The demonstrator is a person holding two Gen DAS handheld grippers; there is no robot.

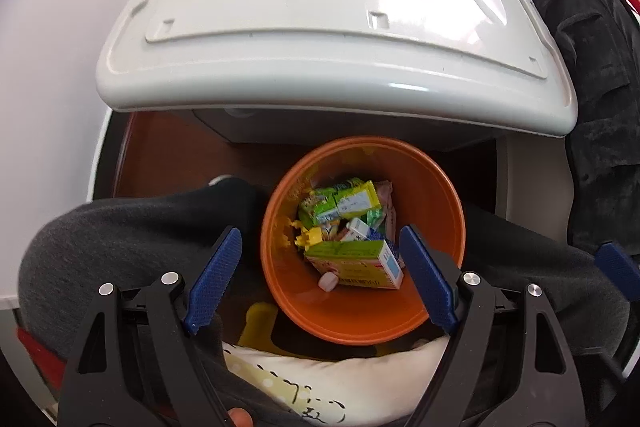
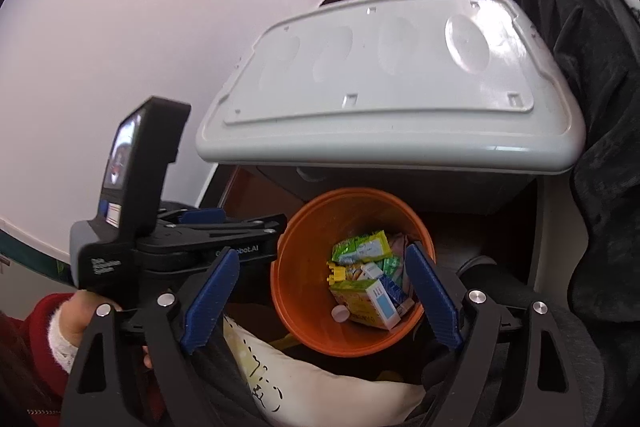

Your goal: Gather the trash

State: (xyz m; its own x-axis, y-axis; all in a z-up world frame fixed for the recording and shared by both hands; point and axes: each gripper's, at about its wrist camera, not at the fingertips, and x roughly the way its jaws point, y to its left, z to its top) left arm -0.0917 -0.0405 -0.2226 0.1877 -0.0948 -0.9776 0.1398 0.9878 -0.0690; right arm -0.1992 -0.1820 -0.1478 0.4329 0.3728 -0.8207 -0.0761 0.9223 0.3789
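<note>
An orange bin (image 1: 432,195) stands on the floor below a grey-white table, between the person's knees; it also shows in the right wrist view (image 2: 304,279). Inside lie several pieces of trash: green packets (image 1: 340,205), a green and yellow carton (image 1: 356,263), a yellow toy piece (image 1: 308,237) and a small white cap (image 1: 328,281). My left gripper (image 1: 320,279) is open and empty above the bin. My right gripper (image 2: 324,297) is open and empty above it too. The left gripper's body (image 2: 176,247) shows at the left of the right wrist view.
The grey-white table top (image 1: 320,27) with round recesses overhangs the bin's far side. A dark quilted fabric (image 1: 592,107) hangs at the right. The person's grey trouser legs (image 1: 120,239) flank the bin. A white cushion (image 1: 320,379) lies below it.
</note>
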